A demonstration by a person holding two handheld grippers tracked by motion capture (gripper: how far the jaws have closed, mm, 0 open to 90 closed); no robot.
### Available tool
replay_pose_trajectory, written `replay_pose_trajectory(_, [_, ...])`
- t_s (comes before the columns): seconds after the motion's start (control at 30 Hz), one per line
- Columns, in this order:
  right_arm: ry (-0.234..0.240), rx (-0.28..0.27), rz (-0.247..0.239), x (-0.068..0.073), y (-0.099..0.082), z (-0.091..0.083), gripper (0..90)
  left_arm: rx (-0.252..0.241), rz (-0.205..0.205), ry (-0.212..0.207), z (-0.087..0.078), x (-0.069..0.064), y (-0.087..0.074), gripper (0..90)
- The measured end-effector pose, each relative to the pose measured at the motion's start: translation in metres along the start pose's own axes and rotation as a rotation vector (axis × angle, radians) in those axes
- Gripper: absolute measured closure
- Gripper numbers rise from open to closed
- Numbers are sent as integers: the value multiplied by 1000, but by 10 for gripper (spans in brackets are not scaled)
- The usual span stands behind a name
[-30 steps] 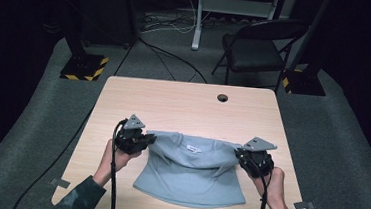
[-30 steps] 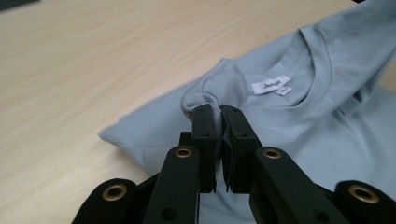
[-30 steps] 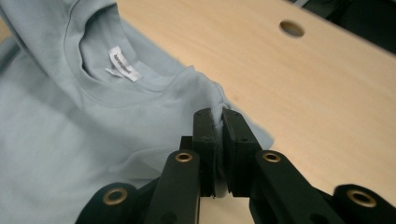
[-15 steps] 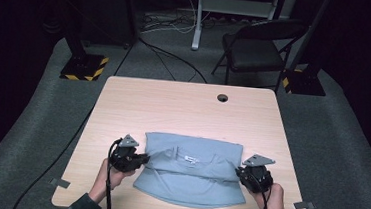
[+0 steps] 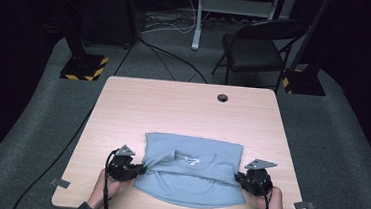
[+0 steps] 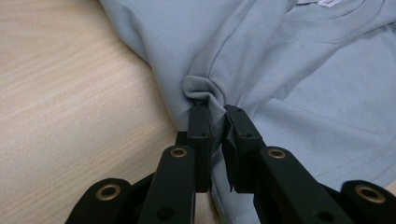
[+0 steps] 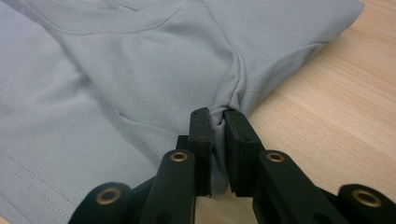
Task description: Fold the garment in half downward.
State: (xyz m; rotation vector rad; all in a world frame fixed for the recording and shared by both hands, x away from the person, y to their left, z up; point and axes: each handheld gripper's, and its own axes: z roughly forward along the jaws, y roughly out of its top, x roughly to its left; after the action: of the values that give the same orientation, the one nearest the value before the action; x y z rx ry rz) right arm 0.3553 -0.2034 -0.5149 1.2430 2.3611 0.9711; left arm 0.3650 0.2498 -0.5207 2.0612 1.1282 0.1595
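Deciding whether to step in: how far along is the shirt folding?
Done: the light blue T-shirt lies on the table with its top part folded over. In hand: left gripper and right gripper each pinch a bunched fold edge. Left: releasing, and probably further folds.

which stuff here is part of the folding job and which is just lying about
In the job:
- light blue t-shirt
- left claw, shut on the shirt's edge
- right claw, shut on the opposite edge
- wooden table

Just lying about:
- folding chair
- floor cables
- striped stand base
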Motion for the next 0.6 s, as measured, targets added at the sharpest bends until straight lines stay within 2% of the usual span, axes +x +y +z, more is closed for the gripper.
replay_pose_trajectory(0.23, [-3,-16,6,-3,-1,2,821,-14,-6,3,-2,1,-5,810])
replay_pose_trajectory(0.37, [-15,-22,2,-4,0,4,821,-22,-22,4,-3,5,-8,806])
replay_pose_trajectory(0.6, [-29,-8,-7,-7,8,9,821,-33,-43,15,-5,13,-9,806])
